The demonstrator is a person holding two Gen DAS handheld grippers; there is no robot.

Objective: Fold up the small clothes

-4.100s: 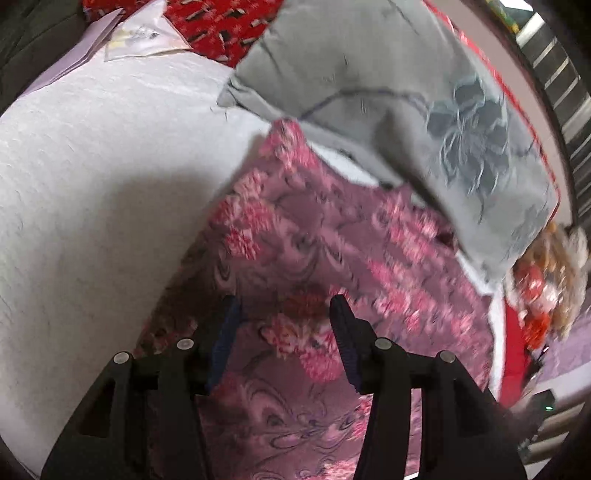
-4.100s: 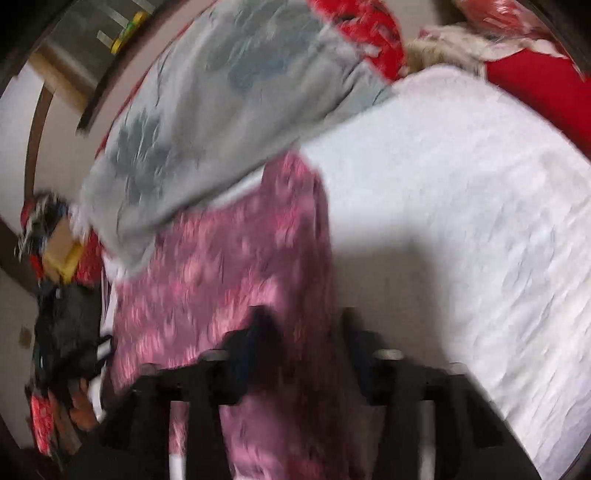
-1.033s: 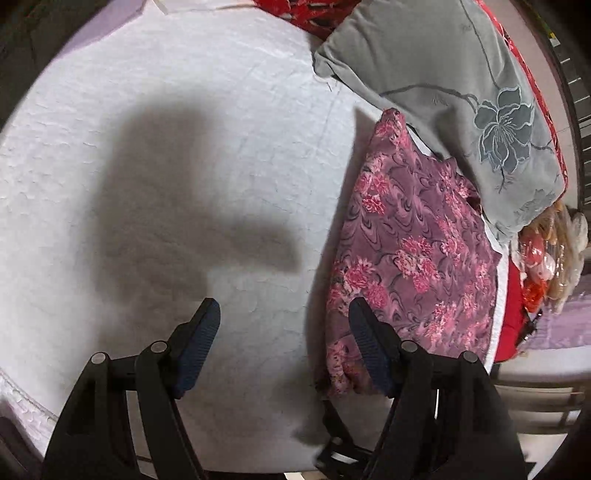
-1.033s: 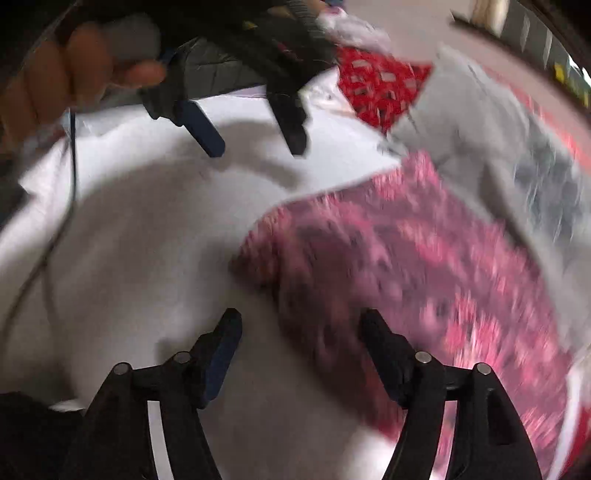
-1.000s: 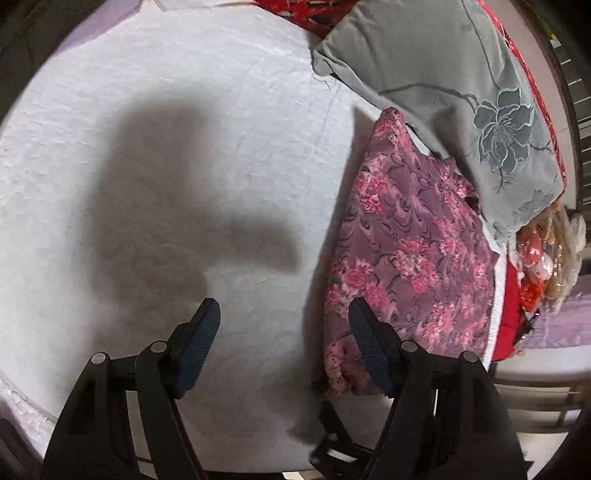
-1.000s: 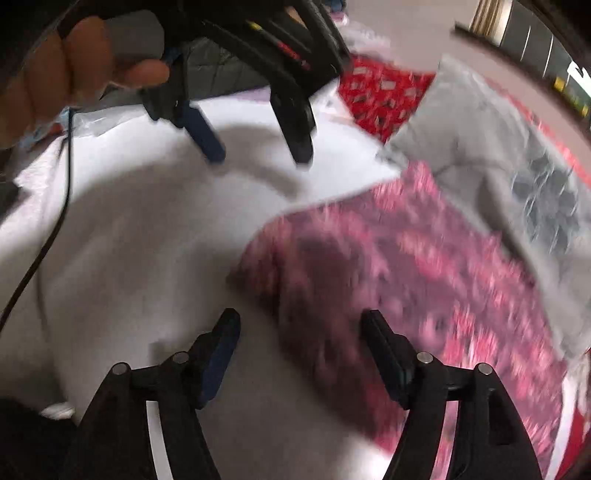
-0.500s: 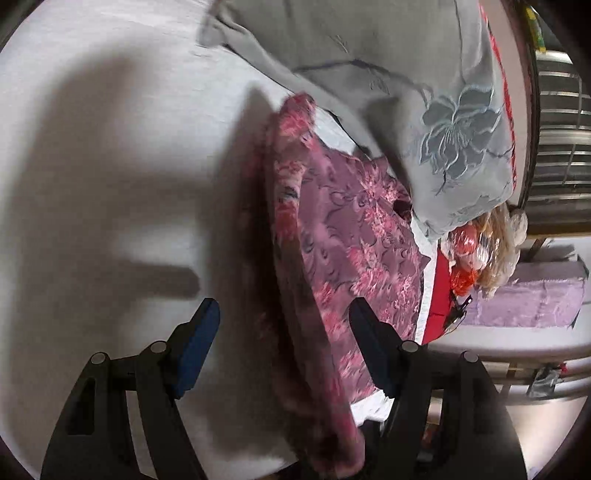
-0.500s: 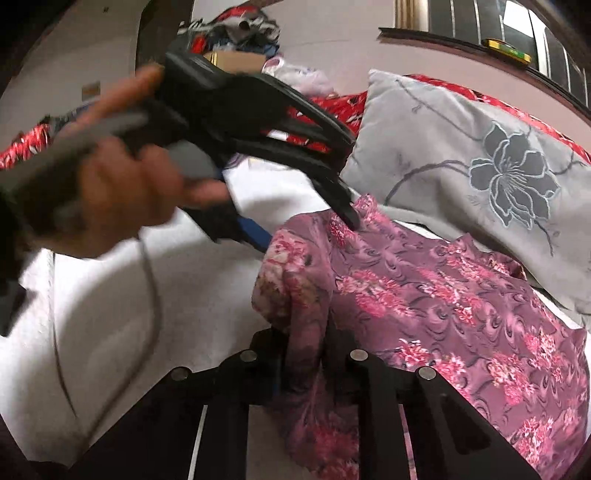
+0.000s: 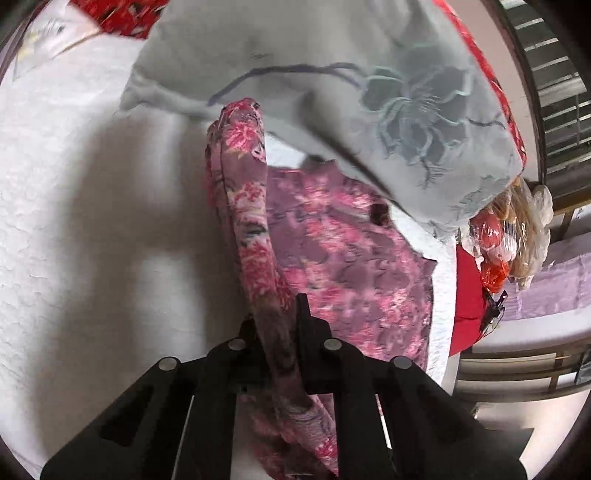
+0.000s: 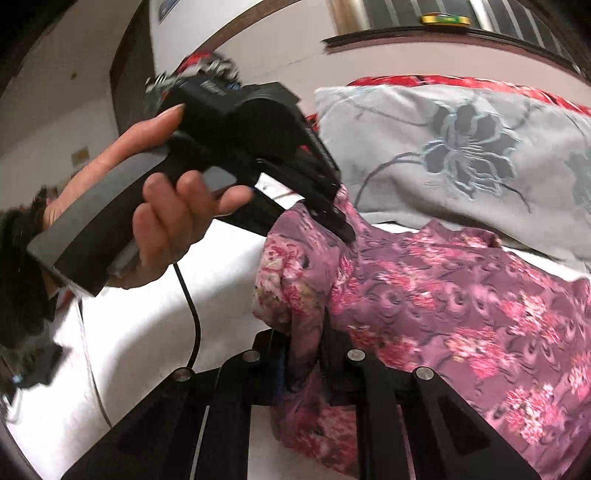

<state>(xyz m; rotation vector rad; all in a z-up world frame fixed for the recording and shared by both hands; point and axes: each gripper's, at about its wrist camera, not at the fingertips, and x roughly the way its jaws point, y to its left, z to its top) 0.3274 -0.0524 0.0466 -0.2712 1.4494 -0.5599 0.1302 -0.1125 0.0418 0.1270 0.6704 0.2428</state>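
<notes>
A pink and mauve flowered garment (image 9: 332, 251) lies on the white bedspread (image 9: 74, 184), its far edge tucked under a grey pillow. In the left wrist view my left gripper (image 9: 275, 314) is shut on the garment's left edge, and the fabric rises in a ridge from the jaws. In the right wrist view my right gripper (image 10: 304, 332) is shut on a bunched corner of the same garment (image 10: 443, 302), lifted off the bed. The left gripper (image 10: 340, 225), held by a hand (image 10: 166, 206), pinches the same edge farther back.
A grey pillow (image 9: 332, 74) with a flower print overlaps the garment's far side. Red patterned cloth (image 9: 122, 14) lies behind it. Plastic bags (image 9: 509, 229) and a lilac cover (image 9: 554, 280) sit off the bed's right side. A black cable (image 10: 192, 306) hangs from the left gripper.
Both grippers were open a second ago. The right one shut on the garment's corner first, then the left one moved onto the edge and shut on it. The edge has lifted.
</notes>
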